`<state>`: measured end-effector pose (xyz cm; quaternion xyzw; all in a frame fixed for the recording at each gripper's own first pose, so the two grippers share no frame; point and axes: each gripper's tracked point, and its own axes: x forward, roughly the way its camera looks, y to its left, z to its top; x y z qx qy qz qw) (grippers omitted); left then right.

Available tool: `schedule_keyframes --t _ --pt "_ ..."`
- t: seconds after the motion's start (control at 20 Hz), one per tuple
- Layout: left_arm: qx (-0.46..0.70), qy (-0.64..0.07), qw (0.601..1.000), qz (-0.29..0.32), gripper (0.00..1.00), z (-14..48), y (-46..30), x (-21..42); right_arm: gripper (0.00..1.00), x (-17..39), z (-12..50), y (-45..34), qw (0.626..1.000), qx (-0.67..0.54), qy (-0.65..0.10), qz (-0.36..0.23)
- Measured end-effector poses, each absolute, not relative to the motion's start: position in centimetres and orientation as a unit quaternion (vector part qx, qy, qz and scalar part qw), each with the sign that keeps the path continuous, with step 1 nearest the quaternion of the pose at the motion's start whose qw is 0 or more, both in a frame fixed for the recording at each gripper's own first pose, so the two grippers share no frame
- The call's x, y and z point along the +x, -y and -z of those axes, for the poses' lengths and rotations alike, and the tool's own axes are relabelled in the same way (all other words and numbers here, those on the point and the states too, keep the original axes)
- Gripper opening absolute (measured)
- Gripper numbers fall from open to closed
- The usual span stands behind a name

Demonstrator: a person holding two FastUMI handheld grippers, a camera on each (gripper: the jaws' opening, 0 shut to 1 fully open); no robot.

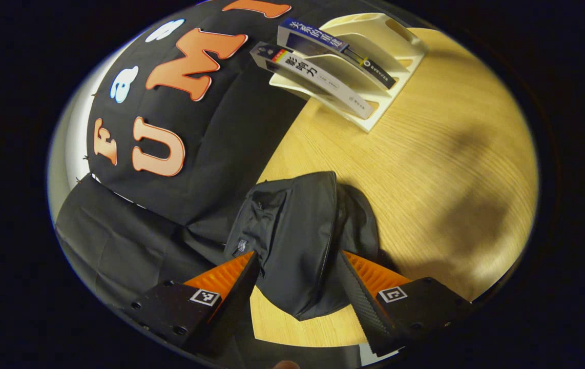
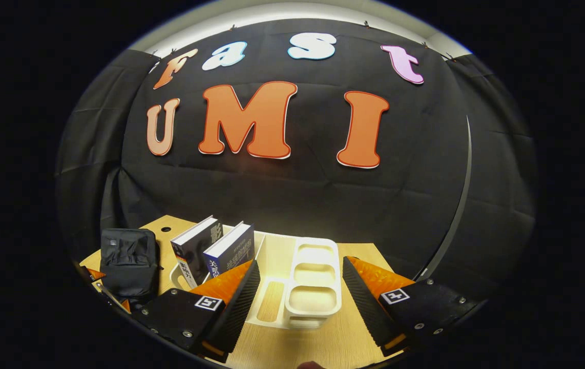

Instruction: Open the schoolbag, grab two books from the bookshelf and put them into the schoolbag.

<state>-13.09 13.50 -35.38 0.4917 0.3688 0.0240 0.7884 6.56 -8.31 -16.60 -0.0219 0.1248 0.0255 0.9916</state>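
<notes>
The black schoolbag lies zipped on the wooden table, its near end between the fingers of my open left gripper; whether they touch the fabric is unclear. A white bookshelf stands at the far side, holding two leaning books: a grey-spined one and a dark blue one. In the right gripper view, my right gripper is open and empty just in front of the bookshelf. The two books stand in its left slots, and the schoolbag sits further left.
The wooden table has open surface to the right of the bag. The black cloth wall stands close behind the bookshelf and the bag. The bookshelf's right-hand slots hold nothing.
</notes>
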Motion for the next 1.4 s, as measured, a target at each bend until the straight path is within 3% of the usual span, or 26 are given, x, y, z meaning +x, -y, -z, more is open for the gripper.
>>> schedule_keyframes --t 0.45,0.5,0.55,0.6,0.65,0.7,0.8,0.9,1.15,1.4 --pt "0.518 -0.387 0.762 -0.017 0.93 35.8 -16.7 -8.5 0.96 6.2 16.3 8.4 0.992 -0.016 -0.122 -0.027" --pt "0.516 -0.394 0.76 -0.011 0.8 36.2 -16.9 -8.1 0.96 6.1 16.3 8.3 0.992 -0.017 -0.121 -0.028" --pt "0.513 -0.405 0.757 -0.006 0.74 36.7 -17.3 -8.0 0.96 6.0 16.4 8.4 0.992 -0.017 -0.122 -0.029" --pt "0.509 -0.414 0.755 -0.006 0.6 36.8 -17.6 -7.9 0.96 5.9 16.4 8.3 0.992 -0.015 -0.125 -0.031" --pt "0.501 -0.418 0.758 -0.002 0.64 36.7 -17.6 -7.6 0.96 5.8 16.6 8.3 0.991 -0.014 -0.129 -0.035" --pt "0.494 -0.423 0.759 -0.001 0.4 36.3 -17.7 -7.6 0.96 5.8 16.8 8.1 0.99 -0.014 -0.136 -0.041" --pt "0.482 -0.425 0.766 0.004 0.21 34.9 -17.8 -7.2 0.96 5.7 16.9 7.6 0.988 -0.017 -0.146 -0.052" --pt "0.459 -0.433 0.776 0.02 0.08 33.6 -17.5 -6.7 0.96 5.6 16.5 6.8 0.987 -0.019 -0.151 -0.059" --pt "0.409 -0.449 0.789 0.093 0.08 30.4 -18.0 -4.7 0.96 5.1 14.3 4.2 0.986 -0.034 -0.149 -0.06" --pt "0.379 -0.432 0.792 0.207 0.08 26.7 -19.2 -1.3 0.96 4.5 12.4 -0.4 0.985 -0.026 -0.171 -0.011"
